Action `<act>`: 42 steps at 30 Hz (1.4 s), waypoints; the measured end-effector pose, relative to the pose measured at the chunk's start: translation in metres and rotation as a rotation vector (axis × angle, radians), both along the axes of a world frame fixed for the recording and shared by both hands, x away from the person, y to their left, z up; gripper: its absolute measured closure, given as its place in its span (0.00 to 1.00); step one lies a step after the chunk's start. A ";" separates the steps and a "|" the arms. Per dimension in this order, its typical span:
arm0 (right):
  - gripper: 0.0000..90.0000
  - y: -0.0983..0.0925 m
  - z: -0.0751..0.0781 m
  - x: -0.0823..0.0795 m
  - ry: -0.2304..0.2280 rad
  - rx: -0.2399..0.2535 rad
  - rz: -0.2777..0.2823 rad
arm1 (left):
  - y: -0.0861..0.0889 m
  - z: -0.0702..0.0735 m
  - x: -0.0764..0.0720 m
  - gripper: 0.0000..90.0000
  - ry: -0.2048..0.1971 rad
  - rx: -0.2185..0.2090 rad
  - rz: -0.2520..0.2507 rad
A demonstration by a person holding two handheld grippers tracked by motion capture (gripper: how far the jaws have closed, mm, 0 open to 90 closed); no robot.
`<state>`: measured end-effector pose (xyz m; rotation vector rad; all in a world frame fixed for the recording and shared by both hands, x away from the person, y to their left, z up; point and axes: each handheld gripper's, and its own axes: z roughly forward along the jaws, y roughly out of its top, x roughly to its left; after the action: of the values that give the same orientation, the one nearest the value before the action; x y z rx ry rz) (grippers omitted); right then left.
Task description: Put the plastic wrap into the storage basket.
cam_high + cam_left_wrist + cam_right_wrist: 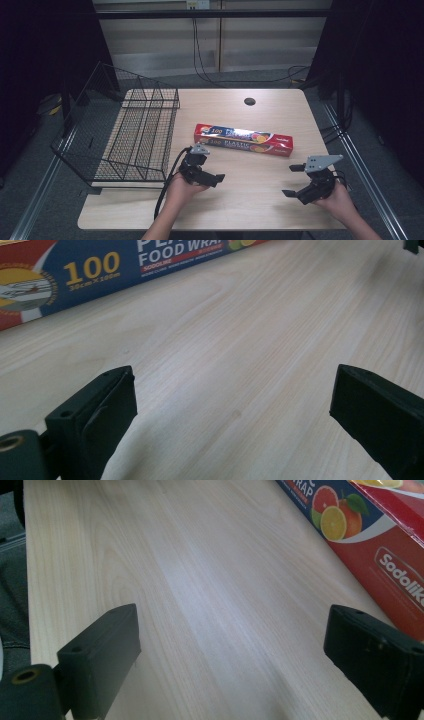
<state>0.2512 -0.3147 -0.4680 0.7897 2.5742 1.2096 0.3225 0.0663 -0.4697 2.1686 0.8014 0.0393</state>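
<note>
A long red and blue box of plastic food wrap (243,139) lies flat across the middle of the wooden table (250,210). My left gripper (214,164) is held just in front of the box's left end, open, with nothing between its jaws. My right gripper (292,180) hovers near the front right of the table, short of the box's right end, also open and empty. In the left gripper view the box (90,270) runs along the top left beyond the wide-apart left gripper (232,390). In the right gripper view the box (380,545) runs along the right beside the spread right gripper (232,630).
A black wire basket (140,135) stands on the left part of the table, its outer side overhanging the edge. A round cable hole (249,101) sits near the far edge. Bare wood lies between the two grippers. Cables hang behind the table.
</note>
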 end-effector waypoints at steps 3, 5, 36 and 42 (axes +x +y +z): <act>0.10 -0.004 0.001 -0.002 0.008 0.017 -0.006 | -0.003 0.002 0.001 0.07 -0.016 0.030 -0.016; 0.10 -0.006 0.002 -0.003 0.000 0.017 -0.009 | -0.004 0.002 0.002 0.06 -0.020 0.014 -0.020; 0.08 -0.016 -0.002 -0.024 0.016 0.013 -0.040 | -0.051 0.031 0.048 0.06 -0.021 0.117 -0.172; 0.08 -0.015 0.000 -0.023 0.014 0.023 -0.040 | -0.057 0.036 0.059 0.06 -0.016 0.117 -0.139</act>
<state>0.2287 -0.3302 -0.4679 0.8533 2.5469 1.2277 0.3817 0.0098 -0.4339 2.3269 0.6514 0.0338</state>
